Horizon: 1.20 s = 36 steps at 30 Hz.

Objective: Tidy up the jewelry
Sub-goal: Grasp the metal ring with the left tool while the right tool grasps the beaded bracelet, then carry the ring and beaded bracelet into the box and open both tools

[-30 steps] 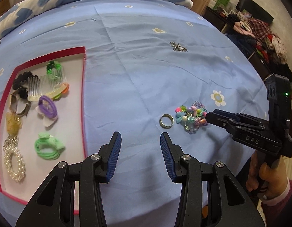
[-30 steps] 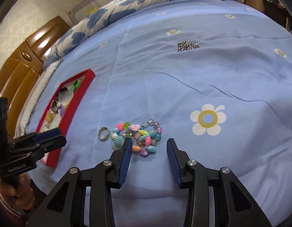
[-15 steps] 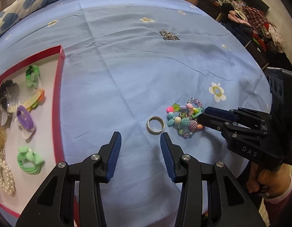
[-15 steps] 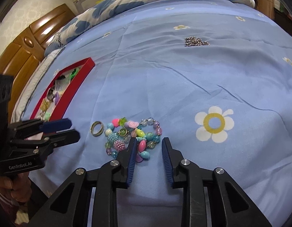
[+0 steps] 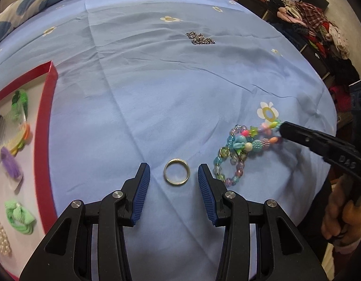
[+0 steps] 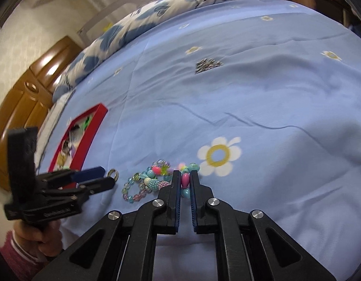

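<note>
A metal ring (image 5: 176, 172) lies on the blue bedsheet between the fingertips of my open left gripper (image 5: 174, 173); it also shows in the right wrist view (image 6: 113, 173). My right gripper (image 6: 185, 179) is shut on the colourful bead bracelet (image 6: 154, 181), pinching beads at its right end. In the left wrist view the bracelet (image 5: 241, 149) stretches from the right gripper's tip (image 5: 283, 130) toward the ring. The red-rimmed tray (image 5: 46, 126) at the left holds hair ties, a comb and pearls.
A small pile of silver chain (image 5: 200, 39) lies farther back on the sheet; it also shows in the right wrist view (image 6: 207, 64). A patterned pillow (image 6: 180, 0) lies at the bed's far end. Clothes (image 5: 321, 30) are heaped beyond the right edge.
My left gripper has moved right and forward until the ring lies between its fingers. My right gripper has closed on the bead bracelet and pulled one end, stretching it out.
</note>
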### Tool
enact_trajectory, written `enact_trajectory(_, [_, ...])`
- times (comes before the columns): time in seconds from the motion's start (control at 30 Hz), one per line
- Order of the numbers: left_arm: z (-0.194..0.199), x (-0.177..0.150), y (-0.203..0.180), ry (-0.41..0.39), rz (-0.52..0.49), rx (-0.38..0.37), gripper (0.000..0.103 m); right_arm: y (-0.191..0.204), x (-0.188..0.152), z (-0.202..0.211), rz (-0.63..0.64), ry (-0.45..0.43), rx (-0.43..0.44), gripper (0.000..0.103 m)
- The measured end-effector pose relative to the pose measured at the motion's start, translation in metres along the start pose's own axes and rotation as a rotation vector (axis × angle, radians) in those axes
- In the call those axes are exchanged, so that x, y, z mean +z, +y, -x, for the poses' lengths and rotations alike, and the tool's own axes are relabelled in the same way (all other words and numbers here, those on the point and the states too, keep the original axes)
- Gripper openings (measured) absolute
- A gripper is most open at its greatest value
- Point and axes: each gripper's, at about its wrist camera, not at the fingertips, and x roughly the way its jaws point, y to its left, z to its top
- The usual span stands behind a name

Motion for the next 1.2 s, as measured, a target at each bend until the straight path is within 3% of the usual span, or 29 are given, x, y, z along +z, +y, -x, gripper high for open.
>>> enact_trajectory(0.1, [-0.002,0.000,-0.005,-0.006,-0.026,0.011,0.021,-0.002,0.001,0.003,-0.013,-0.005,0.007,0.007])
enact_trajectory(0.33, [0.006,-0.004,-0.004,-0.023,-0.034,0.016,0.021,0.011,0.000,0.002,-0.017,-0.015,0.037,0.007])
enact_trajectory(0.67, [0.060,-0.018,0.021,-0.110,0.050,0.015,0.021,0.047,0.004,0.011,0.034,-0.032,0.100,0.007])
enact_trajectory(1.2, [0.124,-0.063,0.087,-0.208,0.224,0.078,0.021,0.144,0.004,0.006,0.192,-0.015,0.231,0.007])
